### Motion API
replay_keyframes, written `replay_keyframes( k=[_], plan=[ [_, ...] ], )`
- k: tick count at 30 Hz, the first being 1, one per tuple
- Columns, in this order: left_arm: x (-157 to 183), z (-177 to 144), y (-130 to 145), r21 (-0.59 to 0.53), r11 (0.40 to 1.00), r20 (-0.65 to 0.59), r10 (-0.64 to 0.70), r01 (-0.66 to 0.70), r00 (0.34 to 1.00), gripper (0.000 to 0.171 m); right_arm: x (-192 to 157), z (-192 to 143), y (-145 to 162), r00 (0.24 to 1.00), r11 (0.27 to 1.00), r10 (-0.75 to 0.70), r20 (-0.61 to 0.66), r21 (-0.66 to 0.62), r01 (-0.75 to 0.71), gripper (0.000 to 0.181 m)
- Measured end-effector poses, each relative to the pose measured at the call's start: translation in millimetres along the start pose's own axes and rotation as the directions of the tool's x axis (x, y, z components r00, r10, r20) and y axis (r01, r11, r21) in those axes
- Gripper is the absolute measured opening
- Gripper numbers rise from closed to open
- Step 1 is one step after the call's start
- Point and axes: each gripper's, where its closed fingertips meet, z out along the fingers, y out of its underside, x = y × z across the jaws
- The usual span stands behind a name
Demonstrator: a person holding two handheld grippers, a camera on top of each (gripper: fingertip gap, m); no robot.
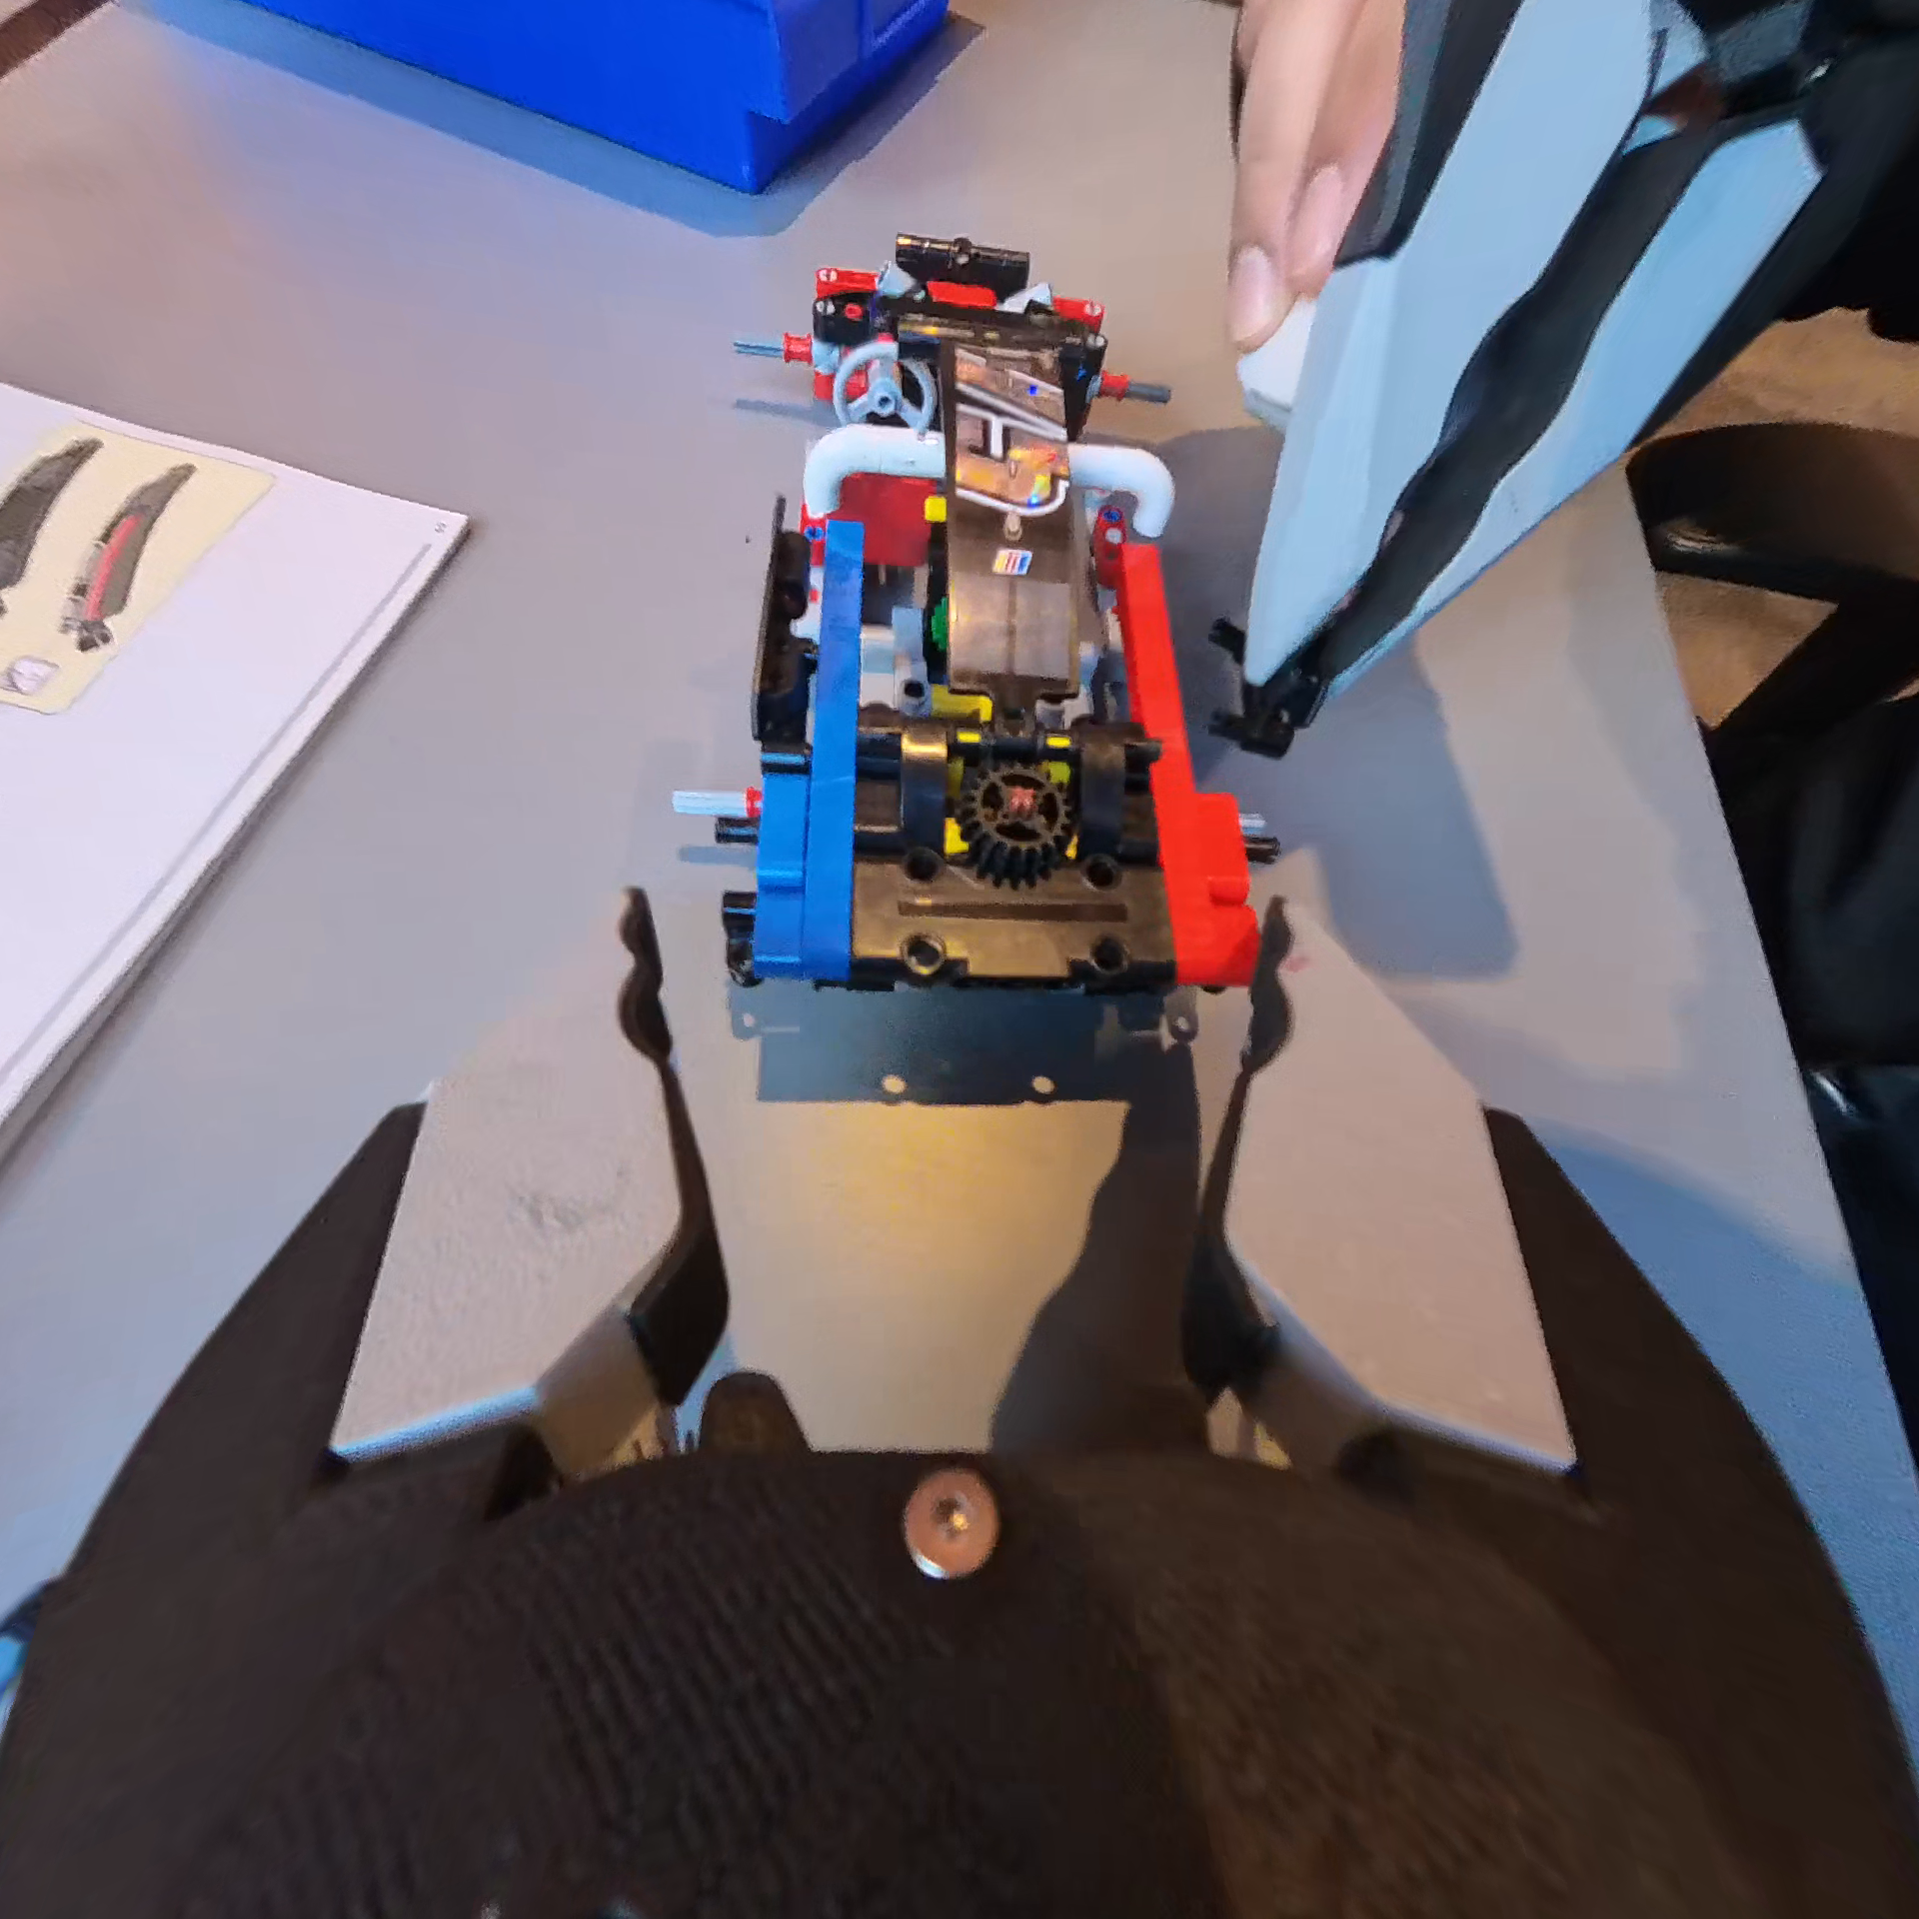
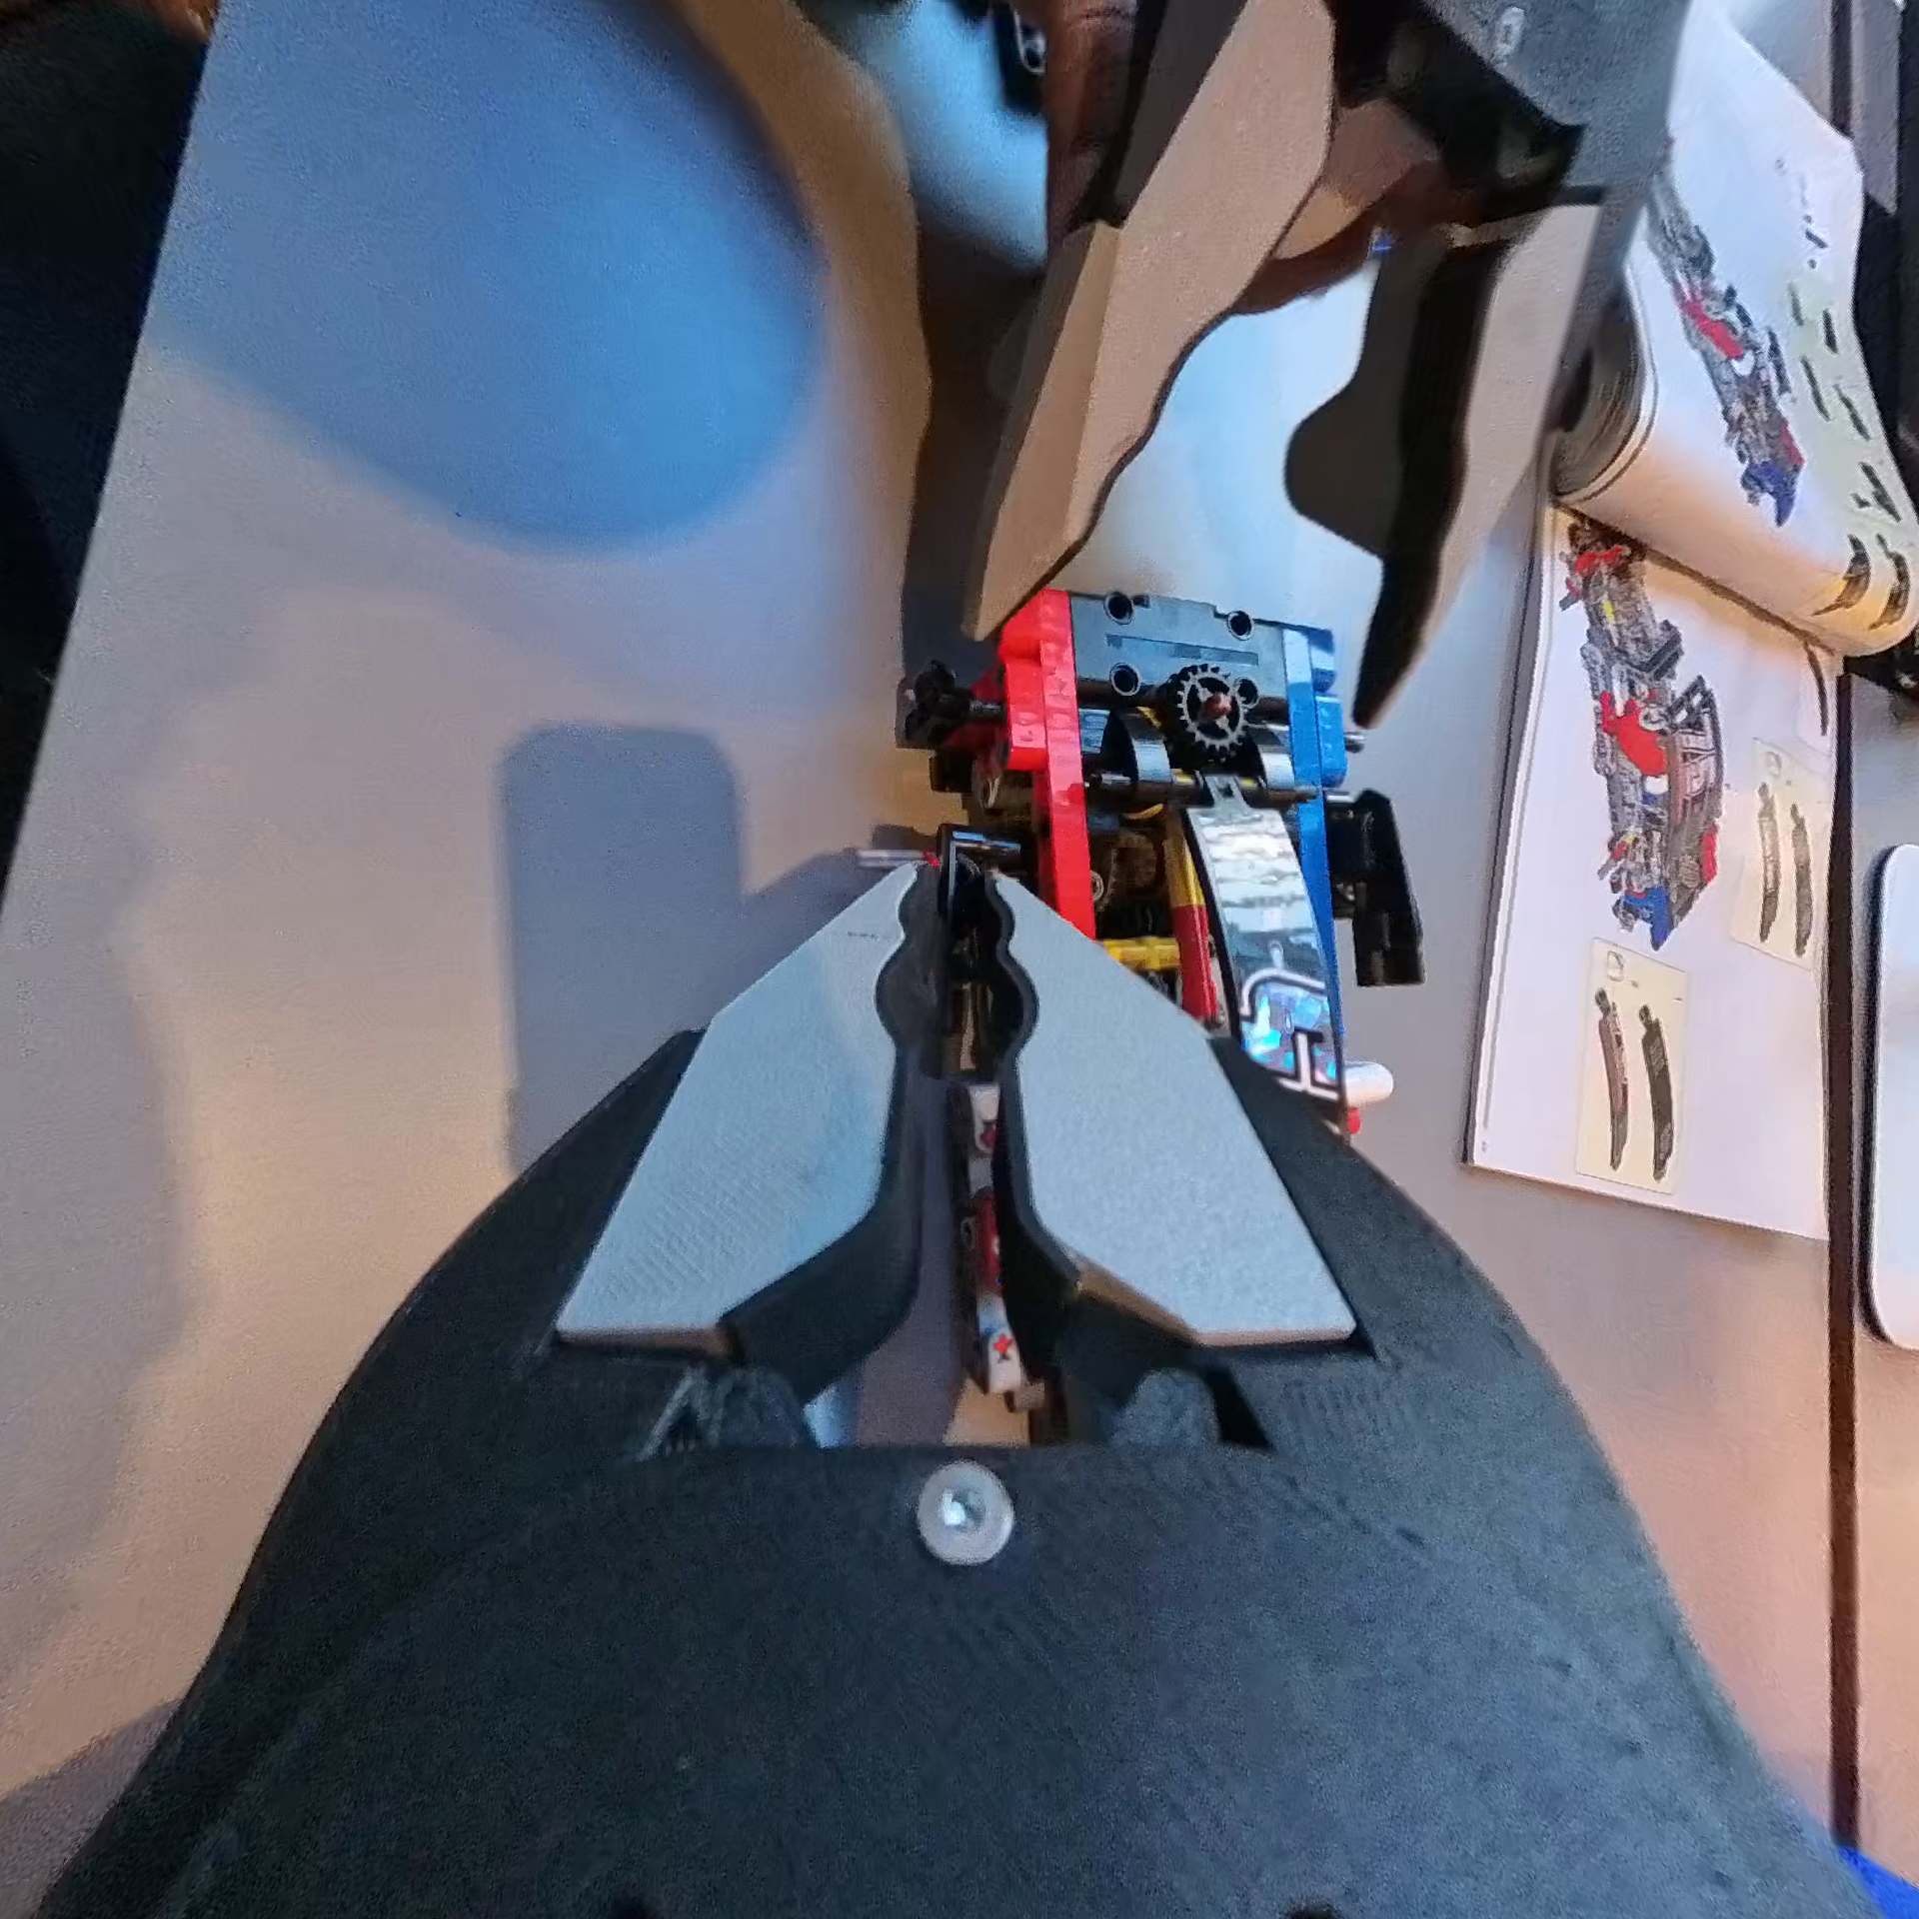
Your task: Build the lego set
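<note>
Before pressing the panel piece (image 2: 961, 966) home, confirm alignment against the red side beam (image 1: 1153, 665) of the lego chassis (image 1: 966, 727). Chassis location in the left wrist view: flat on the grey table (image 1: 312, 312), between the instruction booklet (image 1: 208, 675) on the left and the table edge on the right, with a blue bin (image 1: 623, 62) at the far side.

Right gripper (image 2: 955, 903): clamped together on the black tip of the panel piece, held just beside the red side beam, apparently not yet seated; contact with the beam not resolvable.

Left gripper (image 1: 955, 935): spread apart, straddling the near end of the chassis, gripping nothing. Right fingertip (image 1: 1272, 955) just beside or touching the red corner; left fingertip (image 1: 639, 955) clear of the blue side beam (image 1: 836, 748).

Likely faults:
- Chassis sliding leftward across the table under side load. Cause: no clamp on the frame. Close the left gripper on the near end first.
- Pins missing the holes or jamming askew. Cause: tilted approach, with the mating face hidden behind the right gripper's fingers (image 2: 748, 1090).
- Panel piece pivoting in the grip. Cause: hold on the narrow tip only, long tail unsupported.
- Knocking the protruding axle stub (image 1: 1251, 826) or dislodging fitted parts. Cause: excess force.
</note>
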Motion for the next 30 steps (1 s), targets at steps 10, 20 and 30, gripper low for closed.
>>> replay_keyframes(
  k=[10,20,30],
  plan=[
    [6.9,4.9,-8.6,-0.086,0.996,-0.092,-0.024,0.016,0.996,0.111,4.2,3.3,-3.4,1.0,1.0,0.015,-0.001,0.015,-0.015,0.004],
    [7.4,14.8,-0.3,-0.188,0.981,-0.088,0.023,-0.039,0.996,0.103,2.3,0.3,-4.2,0.999,0.999,0.031,0.013,0.029,-0.031,0.003],
    [33.4,23.9,-3.6,-0.18,0.979,-0.173,0.061,-0.093,0.983,0.102,-22.3,-8.0,-3.3,0.995,0.997,0.079,0.066,0.021,-0.081,0.004]
  ],
)
